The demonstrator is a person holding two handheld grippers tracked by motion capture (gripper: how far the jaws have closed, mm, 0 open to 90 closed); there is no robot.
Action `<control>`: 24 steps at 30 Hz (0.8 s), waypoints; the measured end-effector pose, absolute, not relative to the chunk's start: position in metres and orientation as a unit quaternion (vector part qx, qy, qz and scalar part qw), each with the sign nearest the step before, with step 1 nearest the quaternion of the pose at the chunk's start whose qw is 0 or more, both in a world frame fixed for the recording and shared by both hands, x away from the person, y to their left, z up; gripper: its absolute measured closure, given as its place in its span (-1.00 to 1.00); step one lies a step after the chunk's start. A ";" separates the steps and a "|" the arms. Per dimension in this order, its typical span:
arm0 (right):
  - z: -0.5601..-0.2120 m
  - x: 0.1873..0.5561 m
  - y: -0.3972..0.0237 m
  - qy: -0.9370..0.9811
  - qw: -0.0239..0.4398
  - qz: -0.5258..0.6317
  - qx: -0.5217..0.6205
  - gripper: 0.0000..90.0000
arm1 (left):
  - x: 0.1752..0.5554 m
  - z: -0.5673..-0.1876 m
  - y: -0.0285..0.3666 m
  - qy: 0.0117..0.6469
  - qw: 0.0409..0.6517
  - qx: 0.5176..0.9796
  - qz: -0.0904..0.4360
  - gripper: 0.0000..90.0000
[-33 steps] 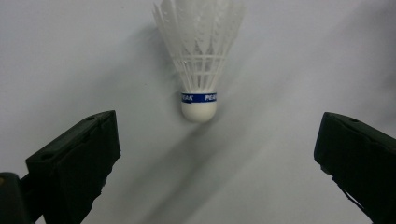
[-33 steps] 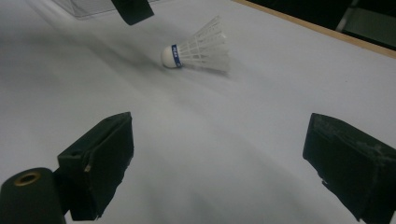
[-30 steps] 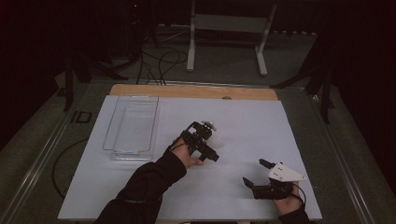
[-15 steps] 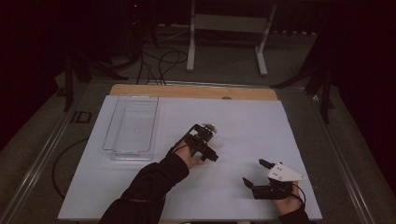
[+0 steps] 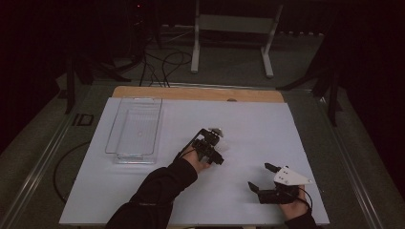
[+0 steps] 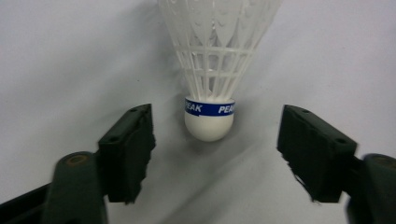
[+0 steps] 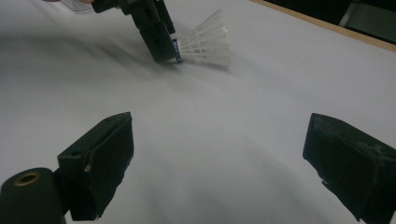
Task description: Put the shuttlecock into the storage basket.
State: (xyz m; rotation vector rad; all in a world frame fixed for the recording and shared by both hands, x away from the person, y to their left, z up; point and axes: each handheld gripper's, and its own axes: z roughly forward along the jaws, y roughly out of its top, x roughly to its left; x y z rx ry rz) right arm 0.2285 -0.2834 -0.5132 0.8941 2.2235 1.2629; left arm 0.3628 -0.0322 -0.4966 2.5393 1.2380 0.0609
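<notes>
Your left gripper [image 6: 215, 154] has been closing its fingers [image 6: 128, 151]. The shuttlecock [image 6: 210, 112] lies between them with its round white tip toward you, but the pads are not touching it yet. The shuttlecock rests on its side on the white tabletop [image 5: 267, 129], near the middle. Your right gripper [image 5: 265, 177] rests by the near right corner with its fingers wide open and nothing in them. A clear tray [image 5: 125, 156] sits toward the left edge.
</notes>
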 end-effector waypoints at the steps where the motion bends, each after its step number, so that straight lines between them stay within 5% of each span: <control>1: -0.513 0.229 -0.283 0.802 0.215 0.455 0.322 -0.80 | 0.363 -0.497 -0.032 0.433 0.157 0.887 0.021 -0.34; 24: -0.513 0.229 -0.284 0.802 0.214 0.455 0.322 -0.80 | 0.369 -0.505 -0.035 0.430 0.140 0.892 0.009 0.45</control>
